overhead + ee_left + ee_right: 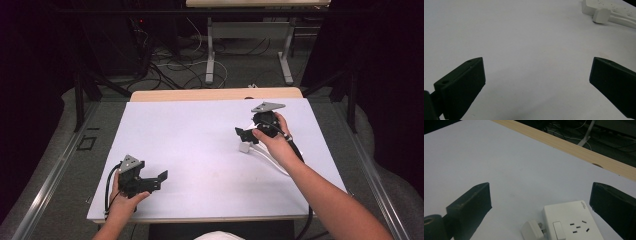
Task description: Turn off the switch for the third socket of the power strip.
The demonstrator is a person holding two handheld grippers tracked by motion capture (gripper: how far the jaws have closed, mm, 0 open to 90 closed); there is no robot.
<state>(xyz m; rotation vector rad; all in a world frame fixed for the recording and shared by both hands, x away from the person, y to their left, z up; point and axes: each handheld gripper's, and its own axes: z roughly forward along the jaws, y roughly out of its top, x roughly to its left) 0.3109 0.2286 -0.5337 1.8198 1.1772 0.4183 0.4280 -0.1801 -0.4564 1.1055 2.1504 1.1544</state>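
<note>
A white socket block (571, 222) with a switch lies on the white sheet (200, 135), right of centre. A white plug (532, 231) lies loose beside it, pins toward the block. My right gripper (540, 186) hangs just above them, open, with the block and plug low between its jaws. In the high view the right gripper (248, 135) sits over the plug (244, 147). My left gripper (152, 181) rests near the front left, open and holding nothing. From the left gripper (537, 62) the plug (602, 15) and the block (616, 10) lie far off.
The table's wooden far edge (215, 94) runs behind the sheet. A white cable (270, 159) trails under the right hand. Beyond the table are a second table's legs (210, 55) and floor cables (175, 65).
</note>
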